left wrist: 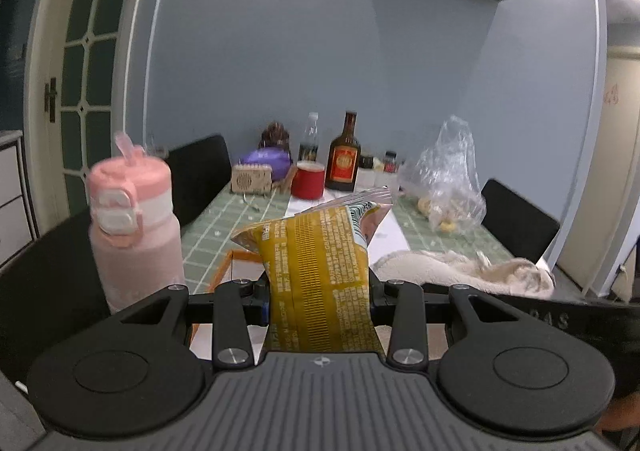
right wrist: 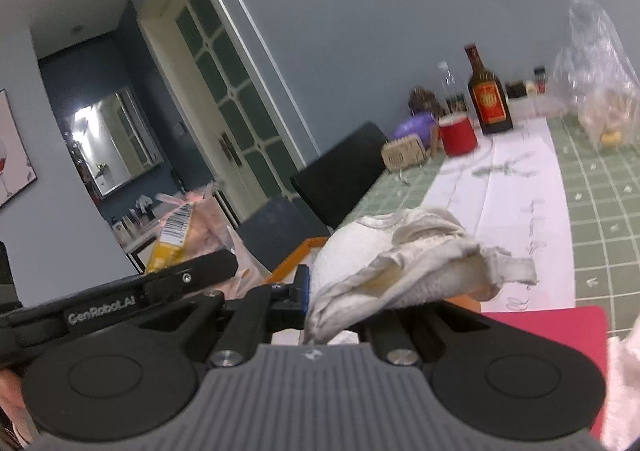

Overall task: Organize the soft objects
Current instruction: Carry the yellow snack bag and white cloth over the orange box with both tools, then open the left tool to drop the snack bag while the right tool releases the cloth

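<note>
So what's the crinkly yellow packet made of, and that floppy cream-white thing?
The crinkly yellow packet looks like thin printed plastic film, probably foil-lined: it creases sharply and its open top shines silver. The floppy cream-white cloth looks like soft fleecy fabric, matte and fuzzy, drooping in loose folds; the exact fibre can't be told.

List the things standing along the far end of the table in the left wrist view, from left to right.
Slatted wooden box → red cup → brown glass bottle → clear plastic bag.
</note>
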